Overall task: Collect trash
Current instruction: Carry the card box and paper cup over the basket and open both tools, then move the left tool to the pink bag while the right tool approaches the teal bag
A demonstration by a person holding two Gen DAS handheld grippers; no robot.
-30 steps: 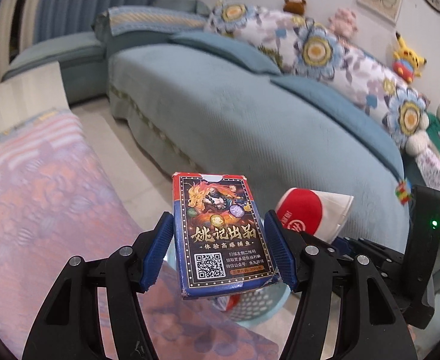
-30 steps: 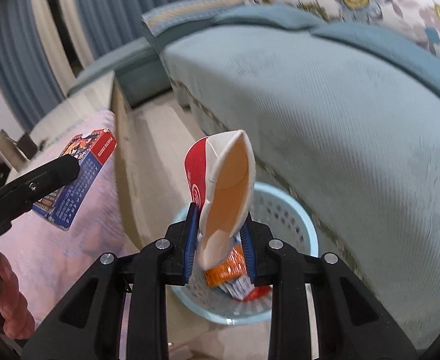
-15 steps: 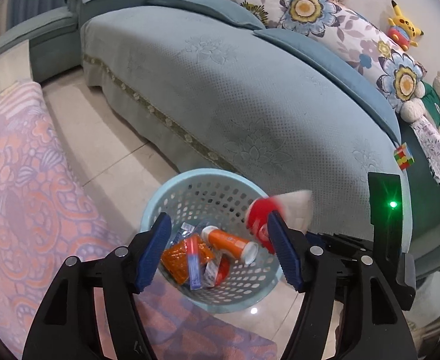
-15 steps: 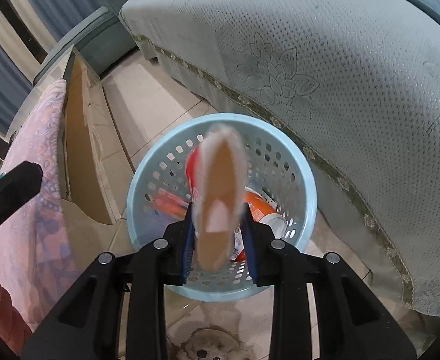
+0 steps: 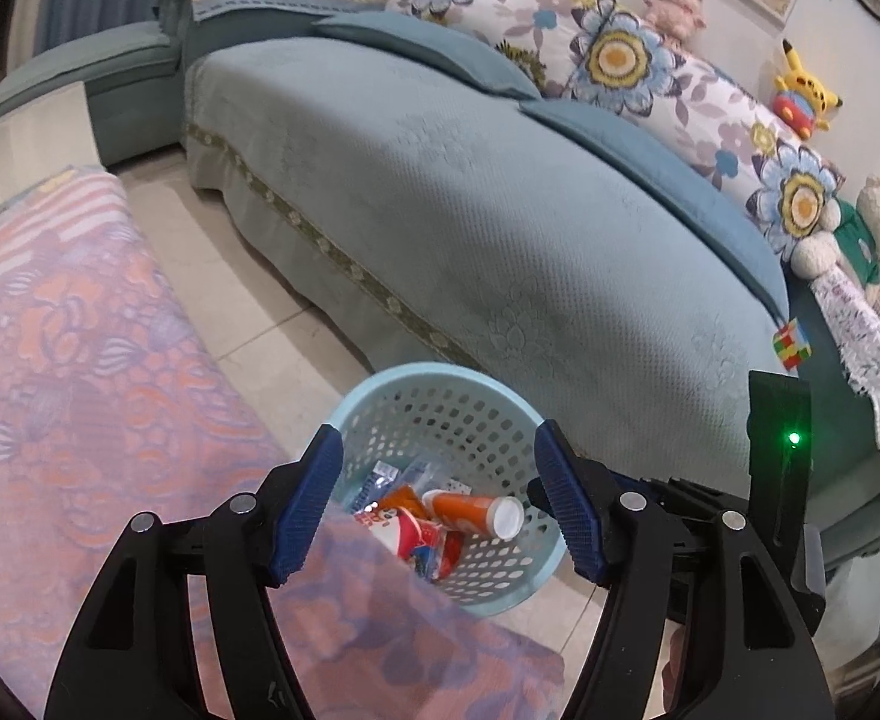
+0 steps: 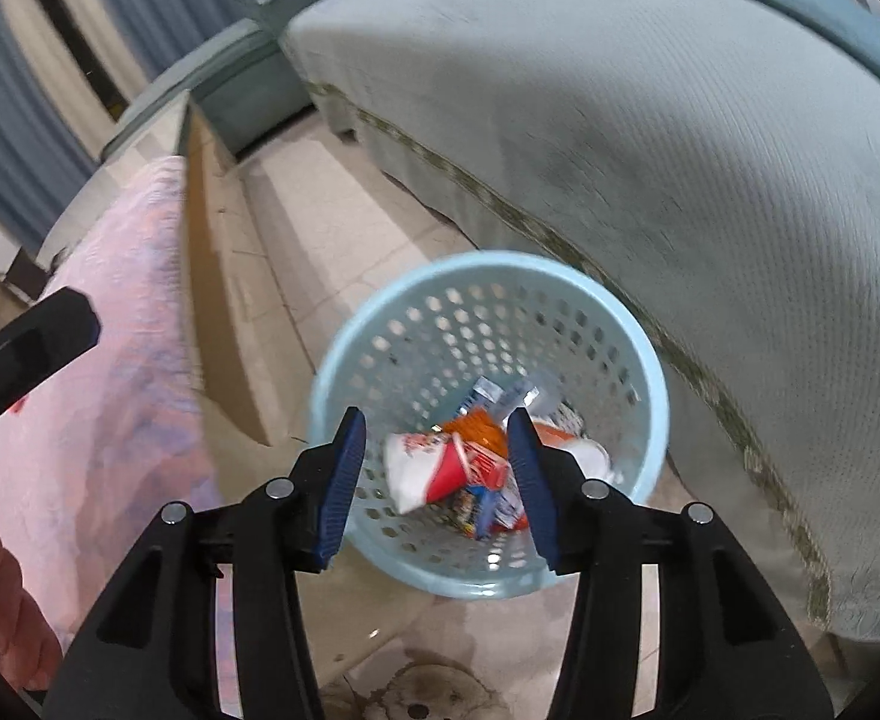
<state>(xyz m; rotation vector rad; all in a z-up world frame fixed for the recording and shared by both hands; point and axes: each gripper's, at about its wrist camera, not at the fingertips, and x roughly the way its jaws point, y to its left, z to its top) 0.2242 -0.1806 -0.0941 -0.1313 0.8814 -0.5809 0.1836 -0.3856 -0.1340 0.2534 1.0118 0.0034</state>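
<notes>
left claw (image 5: 437, 504) agape, right claw (image 6: 437, 471) just opening, empty

No writing can be read. The crumpled red-and-white paper cup (image 6: 434, 468) and the blue-and-red printed wrappers (image 6: 488, 501) in the pale blue perforated plastic basket (image 6: 638, 354) carry print, but it is too blurred and small to make out.

Soft even indoor light, fisheye-bent dark edges, motion blur in right view
</notes>
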